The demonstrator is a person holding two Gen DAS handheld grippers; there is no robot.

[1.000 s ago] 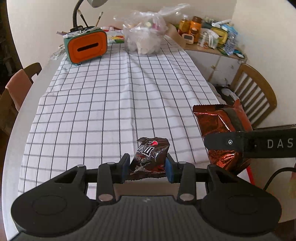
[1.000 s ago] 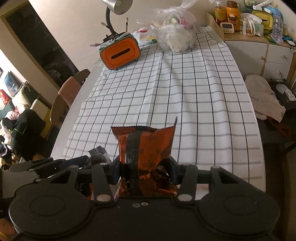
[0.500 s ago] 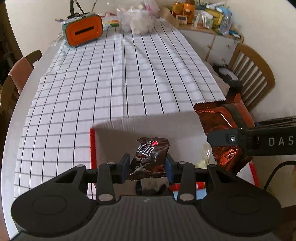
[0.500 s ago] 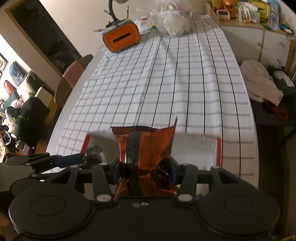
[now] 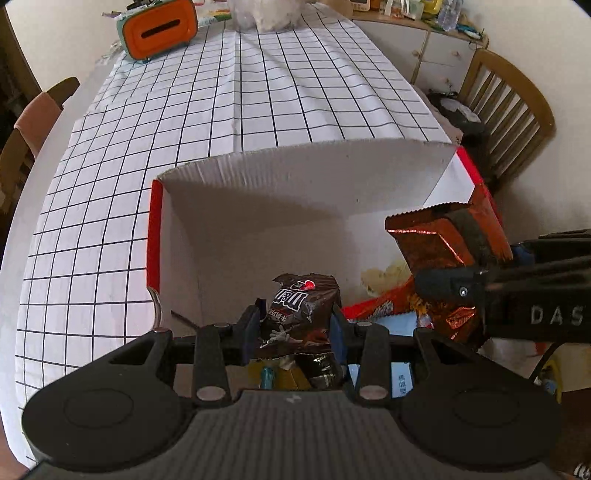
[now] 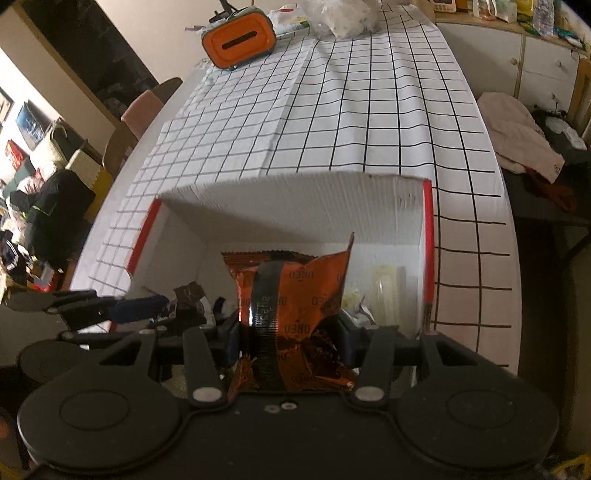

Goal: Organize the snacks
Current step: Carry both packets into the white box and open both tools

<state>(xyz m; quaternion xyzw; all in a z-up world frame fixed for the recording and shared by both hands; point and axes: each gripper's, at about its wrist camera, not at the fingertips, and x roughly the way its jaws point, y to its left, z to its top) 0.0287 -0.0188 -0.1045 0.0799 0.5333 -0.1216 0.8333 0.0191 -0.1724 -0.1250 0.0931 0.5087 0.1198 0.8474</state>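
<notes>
The bench (image 5: 55,155) is a long pale one with rounded edges. A white tablecloth with a black grid (image 5: 258,92) covers most of its top, creased along its length; bare rim shows along the left side. On the cloth at the near end stands an open white cardboard box with red edges (image 5: 295,162), its far wall upright. At the far end, on the left, sits an orange tissue box with a teal base (image 5: 159,27), slot facing this way. Just beside it to the right lies a clear plastic bag of pale things (image 6: 340,16), with a printed packet (image 6: 288,20) between the two.
</notes>
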